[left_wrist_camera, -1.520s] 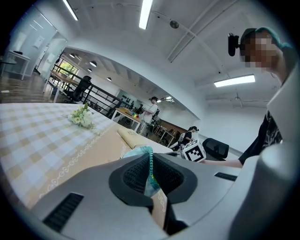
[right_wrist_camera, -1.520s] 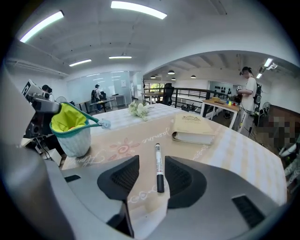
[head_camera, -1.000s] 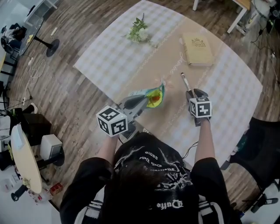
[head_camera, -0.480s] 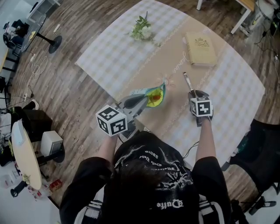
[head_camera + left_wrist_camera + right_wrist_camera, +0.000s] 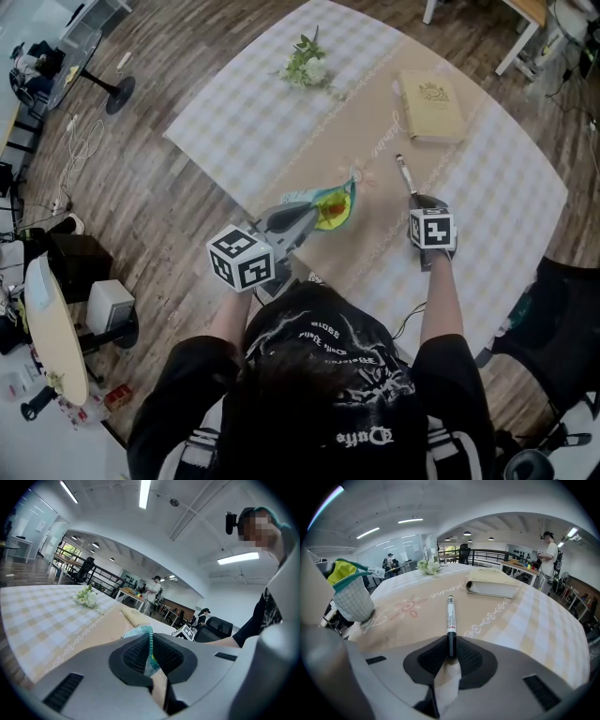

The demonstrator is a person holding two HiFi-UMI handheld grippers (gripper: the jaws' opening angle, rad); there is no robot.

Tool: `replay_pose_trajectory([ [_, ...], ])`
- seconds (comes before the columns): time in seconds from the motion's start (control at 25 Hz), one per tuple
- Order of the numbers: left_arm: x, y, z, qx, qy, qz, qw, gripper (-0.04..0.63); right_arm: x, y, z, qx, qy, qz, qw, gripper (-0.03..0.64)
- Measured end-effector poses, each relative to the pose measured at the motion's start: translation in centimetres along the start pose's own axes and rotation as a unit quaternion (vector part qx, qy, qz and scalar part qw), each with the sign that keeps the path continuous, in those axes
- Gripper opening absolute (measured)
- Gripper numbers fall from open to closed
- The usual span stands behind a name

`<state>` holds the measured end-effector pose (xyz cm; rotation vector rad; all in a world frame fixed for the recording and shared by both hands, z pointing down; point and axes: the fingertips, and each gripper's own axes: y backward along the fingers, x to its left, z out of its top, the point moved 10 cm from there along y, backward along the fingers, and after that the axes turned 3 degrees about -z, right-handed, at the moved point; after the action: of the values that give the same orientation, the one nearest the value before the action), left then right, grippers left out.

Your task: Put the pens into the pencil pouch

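A black-and-white pen (image 5: pixel 404 175) lies on the tan table runner (image 5: pixel 375 230), pointing away from me. My right gripper (image 5: pixel 414 200) is at its near end. In the right gripper view the jaws are closing, and the pads (image 5: pixel 465 657) grip the pen's (image 5: pixel 450 616) black end. The pencil pouch (image 5: pixel 328 206), checked with a teal zipper and a yellow-orange lining, stands open left of the pen. My left gripper (image 5: pixel 305 217) is shut on its near rim. The zipper edge of the pouch (image 5: pixel 150 641) sits between that gripper's pads. The pouch (image 5: pixel 351 595) also shows at the left of the right gripper view.
A cream book (image 5: pixel 429 105) lies at the far end of the runner, beyond the pen. A small bunch of white flowers (image 5: pixel 305 66) lies on the checked cloth at the far left. The round table (image 5: pixel 506 178) drops off to wooden floor on all sides.
Both hands have stayed almost where they were. The right gripper sits slightly further over the pen's near end; the pouch and left gripper have not moved.
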<state>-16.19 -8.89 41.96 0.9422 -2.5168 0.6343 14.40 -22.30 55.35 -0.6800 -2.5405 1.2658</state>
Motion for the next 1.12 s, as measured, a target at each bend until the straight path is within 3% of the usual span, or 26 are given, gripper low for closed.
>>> replay_pose_trajectory([
  [0.44,-0.4,-0.1,-0.4,-0.003,-0.003,-0.003,1.0000,0.035,0.4,4.3,1.3,-0.061,0.024,-0.015,0.998,0.068],
  [0.76,-0.7,0.0,-0.7,-0.007,0.000,-0.002,1.0000,0.035,2.1,8.3,1.0,-0.070,0.091,-0.036,0.993,0.069],
  [1.12,-1.1,-0.3,-0.8,0.001,-0.004,0.007,1.0000,0.035,5.1,13.1,1.0,-0.108,0.148,-0.021,0.983,0.069],
])
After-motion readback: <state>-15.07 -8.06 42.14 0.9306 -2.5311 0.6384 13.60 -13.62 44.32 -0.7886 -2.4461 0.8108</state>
